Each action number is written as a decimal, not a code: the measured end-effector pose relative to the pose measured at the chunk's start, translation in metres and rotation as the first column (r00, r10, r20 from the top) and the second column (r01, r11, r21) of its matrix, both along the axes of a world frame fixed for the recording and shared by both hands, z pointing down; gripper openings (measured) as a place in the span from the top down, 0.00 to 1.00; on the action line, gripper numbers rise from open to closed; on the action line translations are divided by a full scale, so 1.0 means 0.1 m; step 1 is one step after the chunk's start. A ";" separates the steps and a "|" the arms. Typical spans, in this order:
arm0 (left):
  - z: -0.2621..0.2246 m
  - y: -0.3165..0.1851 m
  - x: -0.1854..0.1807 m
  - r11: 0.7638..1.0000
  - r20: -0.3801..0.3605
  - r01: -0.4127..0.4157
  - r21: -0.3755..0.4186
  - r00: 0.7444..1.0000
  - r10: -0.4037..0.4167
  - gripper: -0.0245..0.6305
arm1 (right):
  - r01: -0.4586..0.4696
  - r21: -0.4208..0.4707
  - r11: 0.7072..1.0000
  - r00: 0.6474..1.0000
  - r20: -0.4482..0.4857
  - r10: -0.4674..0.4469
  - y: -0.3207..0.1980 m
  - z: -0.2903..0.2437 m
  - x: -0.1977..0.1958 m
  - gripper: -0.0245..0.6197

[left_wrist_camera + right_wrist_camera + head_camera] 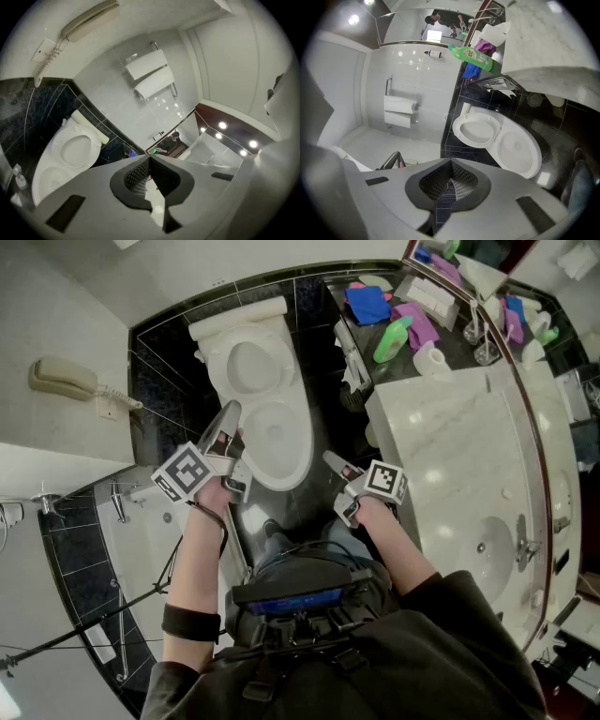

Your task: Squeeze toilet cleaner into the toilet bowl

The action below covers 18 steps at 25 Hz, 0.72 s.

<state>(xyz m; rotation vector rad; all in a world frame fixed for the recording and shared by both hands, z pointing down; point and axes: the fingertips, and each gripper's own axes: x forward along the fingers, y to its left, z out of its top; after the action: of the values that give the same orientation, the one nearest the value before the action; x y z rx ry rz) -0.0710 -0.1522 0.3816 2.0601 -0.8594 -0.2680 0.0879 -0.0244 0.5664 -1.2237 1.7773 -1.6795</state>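
Observation:
The white toilet [275,437] stands ahead with its seat up against the tank; it also shows as the toilet [70,150] and the toilet [518,150] in the gripper views. A green cleaner bottle [392,338] lies on the dark shelf at the far right, seen as the green bottle [471,56] in the right gripper view. My left gripper [230,411] hovers by the bowl's left rim, shut and holding nothing. My right gripper [329,458] hangs at the bowl's right, also shut and holding nothing. Their closed tips show as the left gripper [150,160] and the right gripper [451,163].
A marble counter [459,456] with a sink runs along the right. Blue cloth [367,304], purple cloth and a paper roll [431,358] clutter the shelf. A toilet brush [352,381] stands beside the bowl. A wall phone [62,379] hangs left; folded towels [150,75] sit on a rack.

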 end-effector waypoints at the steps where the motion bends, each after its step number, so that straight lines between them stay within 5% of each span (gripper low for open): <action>1: 0.03 0.02 -0.04 1.000 0.031 0.007 0.005 0.999 -0.008 0.96 | 0.006 0.006 1.000 1.000 -0.028 -0.006 -0.03 -0.03 0.01 0.96; 10: 0.41 0.22 -0.38 0.998 0.264 0.050 0.034 0.963 -0.057 0.96 | 0.029 0.082 0.996 0.981 -0.195 -0.012 -0.30 -0.46 0.15 0.96; 18: 0.67 0.41 -0.63 0.989 0.480 0.070 0.130 0.868 -0.125 0.96 | 0.102 0.177 0.979 0.889 -0.457 -0.011 -0.47 -0.85 0.18 0.96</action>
<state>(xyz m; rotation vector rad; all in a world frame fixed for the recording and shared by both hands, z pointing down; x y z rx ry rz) -0.1340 -0.1109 0.4491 2.2269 -1.2800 0.1708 0.1059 -0.0711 0.4811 -1.5793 2.2071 -1.2698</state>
